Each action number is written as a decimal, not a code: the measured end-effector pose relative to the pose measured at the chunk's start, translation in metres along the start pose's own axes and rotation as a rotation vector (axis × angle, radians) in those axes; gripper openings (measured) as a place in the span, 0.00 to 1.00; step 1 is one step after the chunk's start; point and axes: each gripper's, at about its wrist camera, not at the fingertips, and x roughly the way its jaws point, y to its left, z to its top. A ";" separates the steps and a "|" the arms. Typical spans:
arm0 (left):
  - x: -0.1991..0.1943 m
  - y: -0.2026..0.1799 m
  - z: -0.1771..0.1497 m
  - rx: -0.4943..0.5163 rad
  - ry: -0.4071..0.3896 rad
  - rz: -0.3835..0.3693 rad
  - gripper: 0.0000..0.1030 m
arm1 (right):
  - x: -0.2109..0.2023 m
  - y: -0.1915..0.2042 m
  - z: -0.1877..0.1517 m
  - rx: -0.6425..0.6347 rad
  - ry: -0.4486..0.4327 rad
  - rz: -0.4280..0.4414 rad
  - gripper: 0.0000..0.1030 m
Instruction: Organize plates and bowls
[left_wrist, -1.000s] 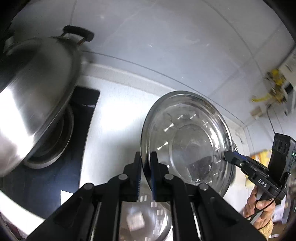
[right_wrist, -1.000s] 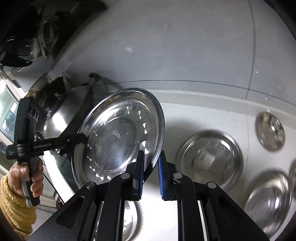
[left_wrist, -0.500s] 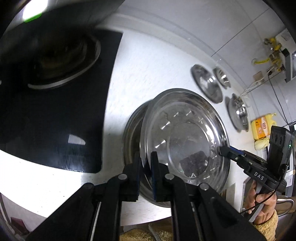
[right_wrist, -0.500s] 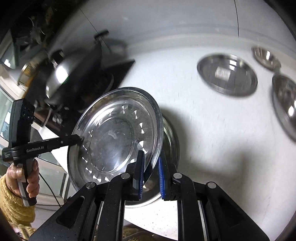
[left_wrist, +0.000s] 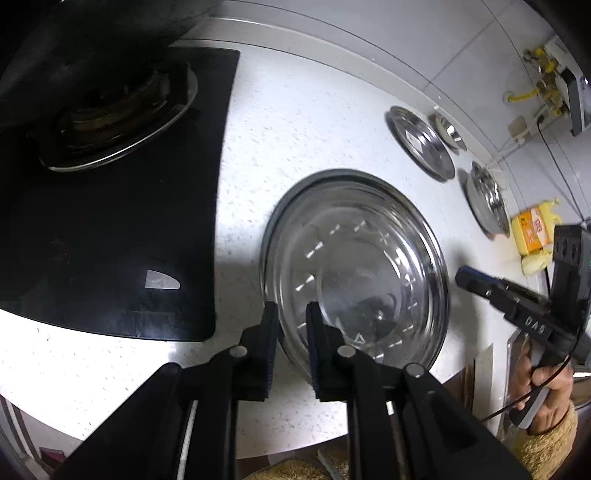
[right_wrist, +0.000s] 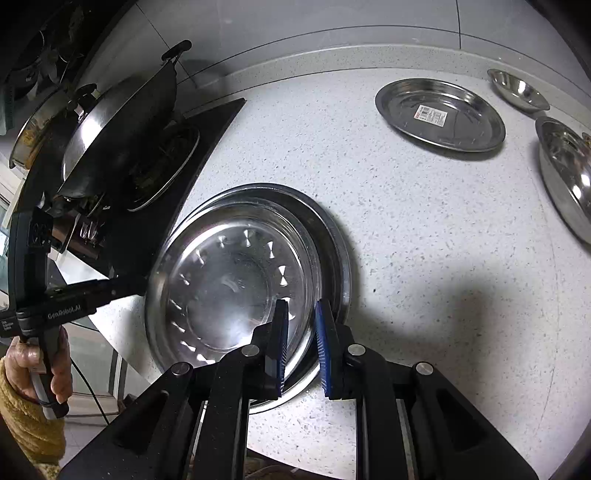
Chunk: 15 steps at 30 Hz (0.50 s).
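Steel is the material of the large plate (right_wrist: 229, 280) that lies in the middle of the right wrist view, nested on top of a second plate (right_wrist: 338, 251) whose rim shows around it on the right side. Both rest on the white speckled bench (right_wrist: 424, 229). The right gripper (right_wrist: 300, 341) is at the lower centre of this view, its blue-padded fingers a small gap apart on either side of the near rim of the upper plate; the rim passes between them, but they do not look pressed onto it. In the left wrist view the left gripper (left_wrist: 291, 341) stands in the same manner at the lower centre, with a narrow gap between its fingers and the plate rim running through that gap, not clamped as far as I can see. The other gripper appears in each view at the far edge of the stack, on the right of the left wrist view and on the left of the right wrist view. A labelled plate (right_wrist: 439, 114) lies in the upper right of the right wrist view, with a small bowl (right_wrist: 517, 94) beyond it and a bigger bowl (right_wrist: 569, 173) at the right edge. A black stove (left_wrist: 110, 206) fills the left of the left wrist view, and a lidded wok (right_wrist: 118, 129) stands on it in the upper left of the right wrist view.
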 end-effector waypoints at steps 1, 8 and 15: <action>-0.001 0.000 -0.001 0.005 -0.007 0.003 0.14 | -0.002 0.000 0.000 0.000 -0.003 0.002 0.14; -0.016 -0.008 0.002 0.019 -0.051 0.008 0.17 | -0.015 0.001 -0.001 0.001 -0.032 0.022 0.14; -0.022 -0.021 0.017 -0.015 -0.049 -0.049 0.29 | -0.030 -0.018 0.004 0.021 -0.055 0.025 0.26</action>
